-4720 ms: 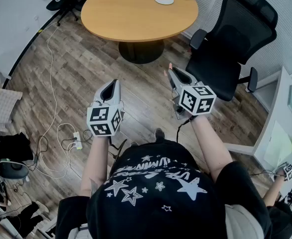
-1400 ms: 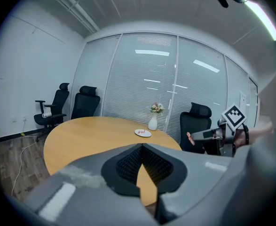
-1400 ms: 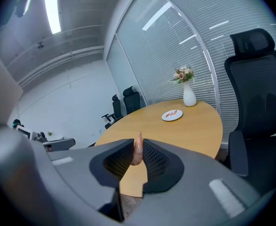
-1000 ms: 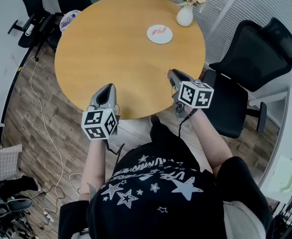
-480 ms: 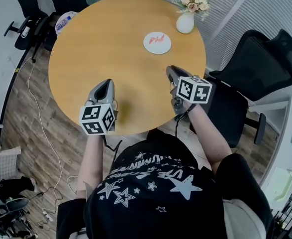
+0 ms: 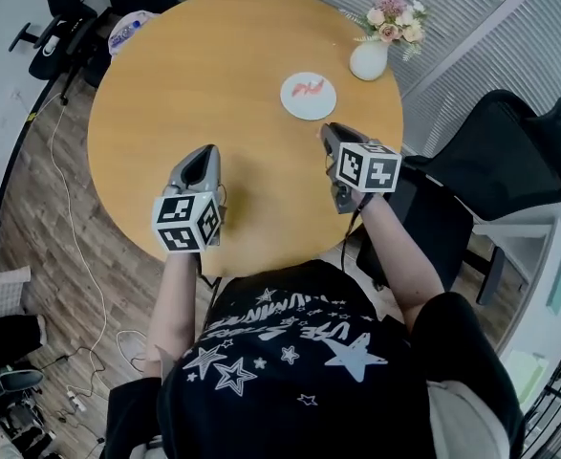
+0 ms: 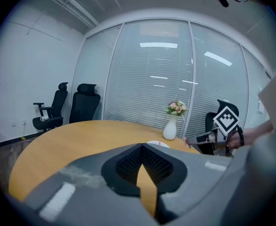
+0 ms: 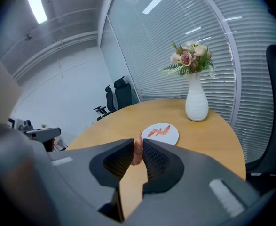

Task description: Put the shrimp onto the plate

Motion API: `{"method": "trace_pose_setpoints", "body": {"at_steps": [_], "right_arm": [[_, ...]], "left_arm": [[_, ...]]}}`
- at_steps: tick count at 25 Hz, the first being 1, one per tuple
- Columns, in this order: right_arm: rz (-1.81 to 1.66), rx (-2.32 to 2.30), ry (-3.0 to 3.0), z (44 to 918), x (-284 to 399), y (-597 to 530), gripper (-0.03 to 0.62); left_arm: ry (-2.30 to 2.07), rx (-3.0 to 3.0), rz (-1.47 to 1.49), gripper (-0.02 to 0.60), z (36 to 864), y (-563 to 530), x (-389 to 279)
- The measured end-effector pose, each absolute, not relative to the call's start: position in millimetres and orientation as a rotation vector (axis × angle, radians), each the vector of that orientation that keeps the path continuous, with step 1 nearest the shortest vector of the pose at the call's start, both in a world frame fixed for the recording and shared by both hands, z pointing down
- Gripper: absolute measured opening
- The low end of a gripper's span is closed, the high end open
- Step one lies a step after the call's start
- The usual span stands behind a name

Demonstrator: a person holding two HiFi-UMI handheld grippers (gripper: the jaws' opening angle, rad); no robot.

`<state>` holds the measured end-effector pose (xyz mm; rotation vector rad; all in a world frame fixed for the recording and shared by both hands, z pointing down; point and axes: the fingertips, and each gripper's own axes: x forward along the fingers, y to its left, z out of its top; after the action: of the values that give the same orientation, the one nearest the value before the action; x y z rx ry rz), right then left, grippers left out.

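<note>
Closer to the plate (image 6: 302, 109) came my right gripper (image 6: 326, 133), pinching a shrimp (image 8: 137, 150) (left gripper (image 6: 204, 157): jaws pressed together, empty).

I'm looking down on a round wooden worktop (image 6: 213, 84) over a plank floor (image 6: 32, 189). Black office chairs (image 6: 509, 161) stand around it, and a white vase of flowers (image 6: 368, 60) sits near its far edge. Slatted blinds (image 7: 152, 79) cover the glass walls, and a strip light (image 8: 36, 4) runs overhead.
</note>
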<state>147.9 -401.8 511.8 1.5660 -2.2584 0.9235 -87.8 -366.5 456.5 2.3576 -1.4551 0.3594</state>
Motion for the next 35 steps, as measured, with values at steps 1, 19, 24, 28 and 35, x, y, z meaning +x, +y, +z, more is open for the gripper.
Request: {"method": "trace_pose_setpoints", "body": {"at_steps": [1, 19, 24, 28, 35], "right_arm": [[0.916, 1.56, -2.249, 515.2, 148.7, -407.5, 0.063], [0.854, 1.418, -2.109, 575.1, 152.3, -485.8, 0.063], [0.833, 1.382, -2.07, 594.4, 149.8, -500.2, 0.063], [0.813, 1.381, -2.047, 603.3, 149.2, -508.1, 0.063], [0.764, 1.323, -2.017, 610.7, 141.9, -505.5, 0.063]], "left_arm": [[-1.457, 2.352, 0.365, 0.002, 458.7, -369.9, -87.0], [-1.422, 2.291, 0.464, 0.002, 502.7, -422.9, -74.5], [-1.397, 2.28, 0.504, 0.002, 520.4, -432.3, -70.7], [-1.381, 2.267, 0.511, 0.002, 528.4, -433.0, -69.1], [-1.364, 2.241, 0.524, 0.002, 534.8, -425.4, -72.4]]}}
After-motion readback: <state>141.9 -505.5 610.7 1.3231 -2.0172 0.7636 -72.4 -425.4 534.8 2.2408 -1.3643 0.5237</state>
